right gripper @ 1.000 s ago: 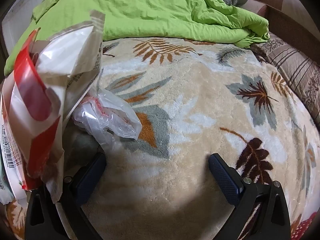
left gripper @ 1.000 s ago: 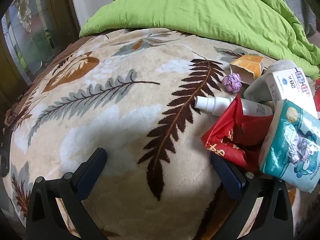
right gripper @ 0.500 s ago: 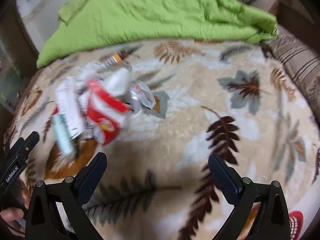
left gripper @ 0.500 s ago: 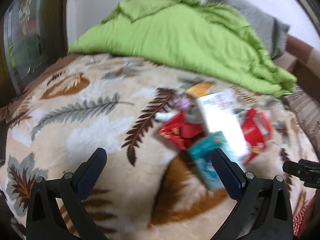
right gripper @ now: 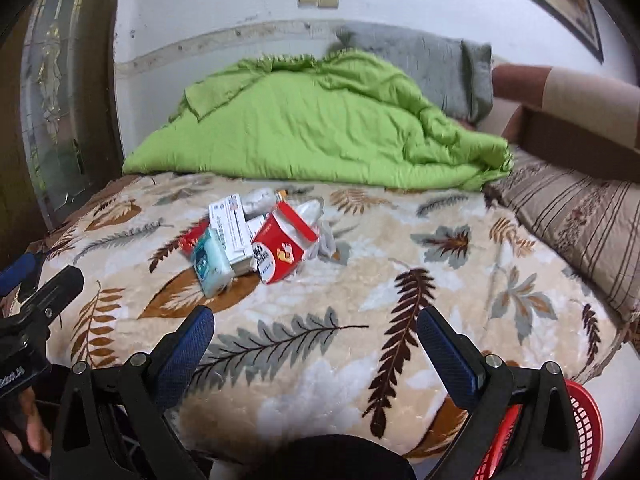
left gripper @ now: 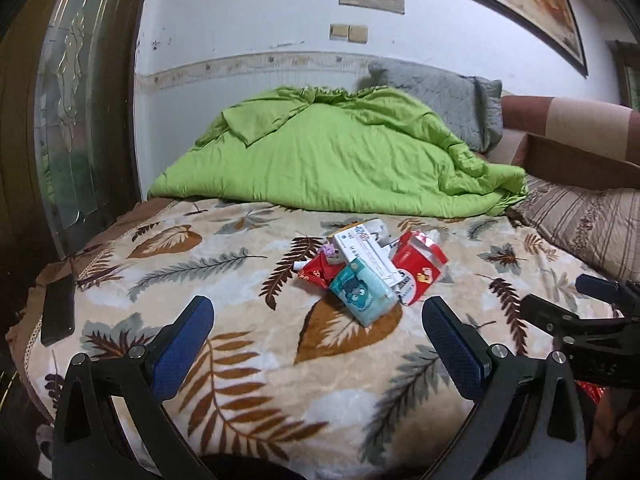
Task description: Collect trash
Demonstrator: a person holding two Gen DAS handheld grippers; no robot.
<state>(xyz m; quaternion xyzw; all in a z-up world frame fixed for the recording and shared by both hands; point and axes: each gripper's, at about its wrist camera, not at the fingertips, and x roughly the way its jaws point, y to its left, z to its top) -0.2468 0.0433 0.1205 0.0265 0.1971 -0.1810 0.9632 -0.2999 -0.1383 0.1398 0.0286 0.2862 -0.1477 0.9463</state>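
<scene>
A heap of trash lies in the middle of the leaf-patterned blanket [left gripper: 248, 344]: a teal tissue pack [left gripper: 362, 292], a white carton [left gripper: 362, 250], a red-and-white bag [left gripper: 418, 266], a red wrapper [left gripper: 318, 272] and a small purple wad [left gripper: 329, 249]. The same heap shows in the right wrist view, with the tissue pack [right gripper: 210, 262] and the red bag [right gripper: 282, 250]. My left gripper [left gripper: 318, 338] is open and empty, well short of the heap. My right gripper [right gripper: 316, 344] is open and empty, held back to the heap's right.
A green quilt [left gripper: 332, 160] and a grey pillow [left gripper: 440, 92] lie at the bed's far end. A striped pillow [left gripper: 588, 220] lies at the right. A dark phone [left gripper: 58, 308] lies at the left edge. A red mesh basket [right gripper: 580, 428] stands below the bed's near right corner.
Both grippers have pulled far back from the trash heap, which now looks small and distant. Both remain open and empty. The heap lies where it was.
</scene>
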